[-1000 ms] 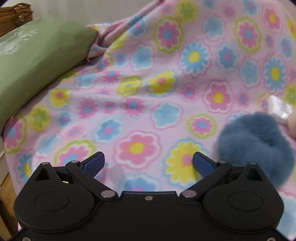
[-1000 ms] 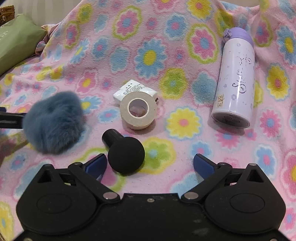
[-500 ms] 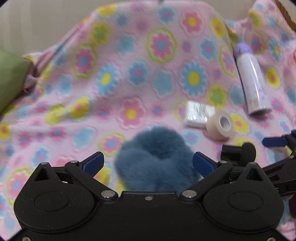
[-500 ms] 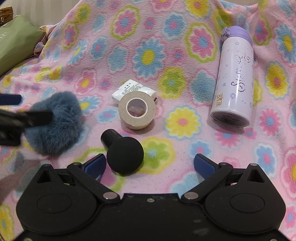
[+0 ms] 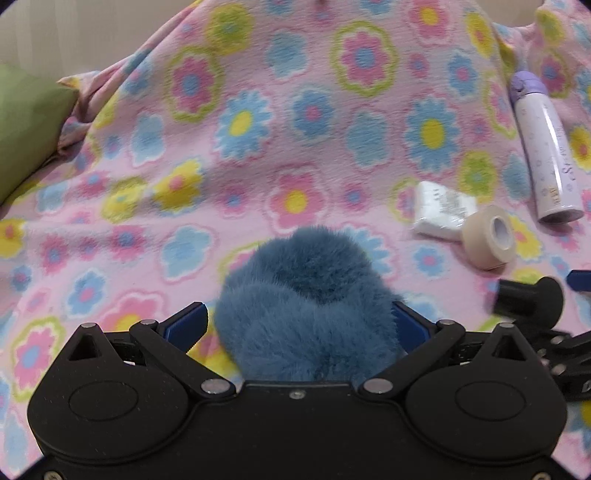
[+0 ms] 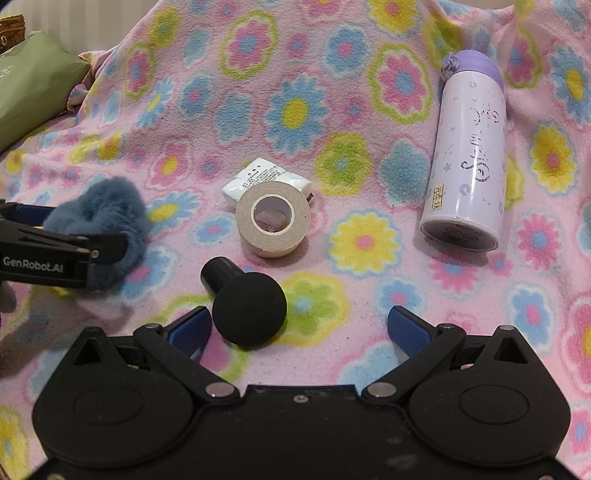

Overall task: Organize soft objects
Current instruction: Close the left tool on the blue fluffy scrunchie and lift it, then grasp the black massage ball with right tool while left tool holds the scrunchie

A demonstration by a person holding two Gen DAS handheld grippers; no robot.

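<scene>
A fluffy blue pom-pom [image 5: 306, 302] lies on the flowered pink blanket [image 5: 258, 140]. My left gripper [image 5: 297, 323] is open with the pom-pom between its blue fingers, filling the gap. In the right wrist view the pom-pom [image 6: 107, 218] sits at the left with the left gripper's black arm [image 6: 48, 251] across it. My right gripper [image 6: 299, 326] is open and empty, with a black ball-headed massager attachment [image 6: 245, 302] just ahead of its left finger.
A roll of beige tape [image 6: 273, 221], a white wrapped packet [image 6: 258, 177] and a lilac bottle [image 6: 467, 155] lie on the blanket. A green cushion [image 6: 29, 88] lies at the left, with a wicker basket [image 6: 13, 26] behind it.
My left gripper swung right and moved in over the pom-pom, which now sits deep between its open fingers. The right gripper has barely moved.
</scene>
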